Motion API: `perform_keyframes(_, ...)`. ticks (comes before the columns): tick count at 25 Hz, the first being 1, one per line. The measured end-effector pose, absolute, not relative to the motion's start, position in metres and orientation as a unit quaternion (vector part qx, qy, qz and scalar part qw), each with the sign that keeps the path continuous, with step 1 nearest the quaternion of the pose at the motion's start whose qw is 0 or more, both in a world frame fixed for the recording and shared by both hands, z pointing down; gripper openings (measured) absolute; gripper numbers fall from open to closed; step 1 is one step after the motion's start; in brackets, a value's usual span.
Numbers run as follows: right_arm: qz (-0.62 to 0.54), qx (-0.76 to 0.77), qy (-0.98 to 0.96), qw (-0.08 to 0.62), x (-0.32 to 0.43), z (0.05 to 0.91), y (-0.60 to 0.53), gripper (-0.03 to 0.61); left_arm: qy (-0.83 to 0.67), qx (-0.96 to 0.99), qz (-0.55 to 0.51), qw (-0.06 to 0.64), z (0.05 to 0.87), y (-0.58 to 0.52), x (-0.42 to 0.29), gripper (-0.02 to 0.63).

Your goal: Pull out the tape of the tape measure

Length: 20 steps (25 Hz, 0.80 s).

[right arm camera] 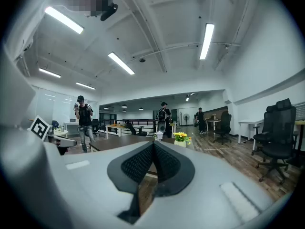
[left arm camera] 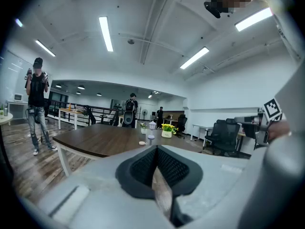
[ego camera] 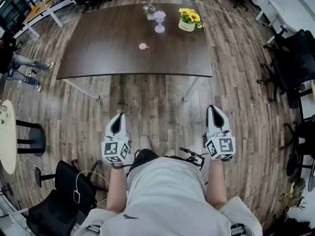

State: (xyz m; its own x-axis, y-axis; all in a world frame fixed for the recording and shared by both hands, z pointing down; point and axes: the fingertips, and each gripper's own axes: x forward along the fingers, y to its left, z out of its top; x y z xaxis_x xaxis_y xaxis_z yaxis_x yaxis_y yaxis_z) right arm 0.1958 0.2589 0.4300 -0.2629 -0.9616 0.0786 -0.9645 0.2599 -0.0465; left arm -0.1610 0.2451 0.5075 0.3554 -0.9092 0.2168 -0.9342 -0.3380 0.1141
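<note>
Head view: the person stands back from the dark table [ego camera: 113, 58], with bare wooden floor [ego camera: 147, 102] between them and its near edge. The left gripper [ego camera: 119, 118] and right gripper [ego camera: 212, 111] are held low in front of the body, well apart from each other and pointing toward the table. Each gripper's own view shows its black ridged pads pressed together at the tips with nothing between them (both empty). The tape measure [ego camera: 142, 46], small, round and pale, lies on the tabletop near its middle, apart from the pot of yellow flowers [ego camera: 187, 21] at the far edge and well out of either gripper's reach.
</note>
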Motion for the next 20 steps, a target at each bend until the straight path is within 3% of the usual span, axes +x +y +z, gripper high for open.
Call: perform_keyframes(20, 0.059, 0.611, -0.789, 0.0, 0.172, 0.432, 0.244, 0.0, -0.549, 0.826, 0.039, 0.12, 0.511, 0.227, -0.186, 0.006)
